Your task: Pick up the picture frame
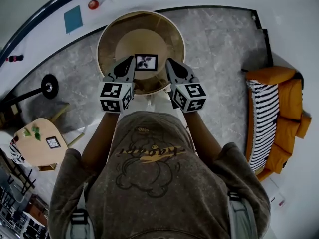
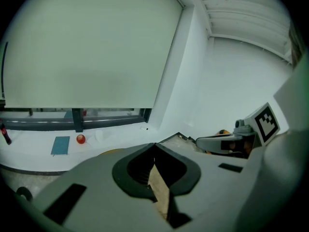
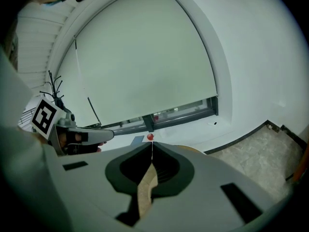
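A small black picture frame (image 1: pixel 146 62) with a white mat and a dark plant print stands on the round wooden table (image 1: pixel 112 39), seen from above in the head view. My left gripper (image 1: pixel 131 60) is just left of it and my right gripper (image 1: pixel 169 62) just right, so they flank it closely. I cannot tell whether either touches it. In the left gripper view the left gripper (image 2: pixel 154 145) has its jaws together with nothing between them. The right gripper (image 3: pixel 152 143) looks the same in its own view. The frame is hidden in both gripper views.
An orange sofa (image 1: pixel 284 118) with a striped cushion sits at the right. At the left are a low side table (image 1: pixel 35 143) with another small frame and a lamp base (image 1: pixel 49 86). A red ball (image 1: pixel 93 4) and a teal book (image 1: pixel 73 19) lie on the window ledge.
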`<state>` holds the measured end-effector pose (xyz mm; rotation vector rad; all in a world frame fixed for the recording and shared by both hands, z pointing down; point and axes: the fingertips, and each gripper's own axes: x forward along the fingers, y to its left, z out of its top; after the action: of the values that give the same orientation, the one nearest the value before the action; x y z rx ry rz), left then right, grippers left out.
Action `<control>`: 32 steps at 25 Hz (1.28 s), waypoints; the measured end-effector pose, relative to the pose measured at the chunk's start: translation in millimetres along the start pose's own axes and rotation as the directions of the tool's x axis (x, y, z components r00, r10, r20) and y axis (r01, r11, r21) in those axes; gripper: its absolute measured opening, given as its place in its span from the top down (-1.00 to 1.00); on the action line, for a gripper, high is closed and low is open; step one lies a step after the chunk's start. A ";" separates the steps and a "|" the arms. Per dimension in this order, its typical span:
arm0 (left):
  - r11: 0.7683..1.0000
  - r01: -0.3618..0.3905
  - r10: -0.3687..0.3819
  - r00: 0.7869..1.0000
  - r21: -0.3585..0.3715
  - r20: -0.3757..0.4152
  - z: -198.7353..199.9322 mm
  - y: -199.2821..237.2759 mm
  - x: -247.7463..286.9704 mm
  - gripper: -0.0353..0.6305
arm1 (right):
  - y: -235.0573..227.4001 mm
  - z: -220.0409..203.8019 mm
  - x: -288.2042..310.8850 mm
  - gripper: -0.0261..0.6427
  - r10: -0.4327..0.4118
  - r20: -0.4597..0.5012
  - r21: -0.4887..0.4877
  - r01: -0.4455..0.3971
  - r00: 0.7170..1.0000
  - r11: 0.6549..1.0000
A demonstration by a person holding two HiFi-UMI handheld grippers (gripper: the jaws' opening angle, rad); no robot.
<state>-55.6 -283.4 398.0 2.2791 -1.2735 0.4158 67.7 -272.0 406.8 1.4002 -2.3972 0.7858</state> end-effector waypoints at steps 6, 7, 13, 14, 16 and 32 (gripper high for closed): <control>0.999 -0.036 0.035 0.999 -0.027 -0.026 -16.1 11.7 19.8 0.84 | -15.5 -13.4 20.9 0.86 0.015 -0.030 0.015 -0.015 0.999 1.000; 0.999 -0.040 0.039 0.999 -0.033 -0.031 -19.3 14.3 23.3 0.84 | -18.2 -16.5 25.0 0.86 0.015 -0.036 0.018 -0.014 0.999 1.000; 0.996 -0.064 0.060 0.996 -0.068 -0.064 -44.0 30.7 45.8 0.84 | -39.8 -37.6 51.7 0.87 0.001 -0.068 0.036 0.002 0.998 0.999; 0.995 -0.067 0.062 0.996 -0.073 -0.071 -49.6 34.3 50.4 0.84 | -44.5 -41.7 57.3 0.86 -0.004 -0.072 0.040 0.007 0.997 0.999; 0.994 -0.074 0.066 0.994 -0.083 -0.088 -62.7 42.4 60.4 0.84 | -53.9 -50.6 69.3 0.87 -0.011 -0.081 0.047 0.014 0.997 0.999; 0.986 -0.089 0.061 0.980 -0.142 -0.192 -197.5 92.6 142.5 0.84 | -99.1 -173.7 160.9 0.86 -0.018 -0.177 0.100 0.036 0.984 0.994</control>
<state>-65.9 -315.4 656.4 2.0214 -1.2542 0.5293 63.5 -328.6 657.1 1.3369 -2.2277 0.9949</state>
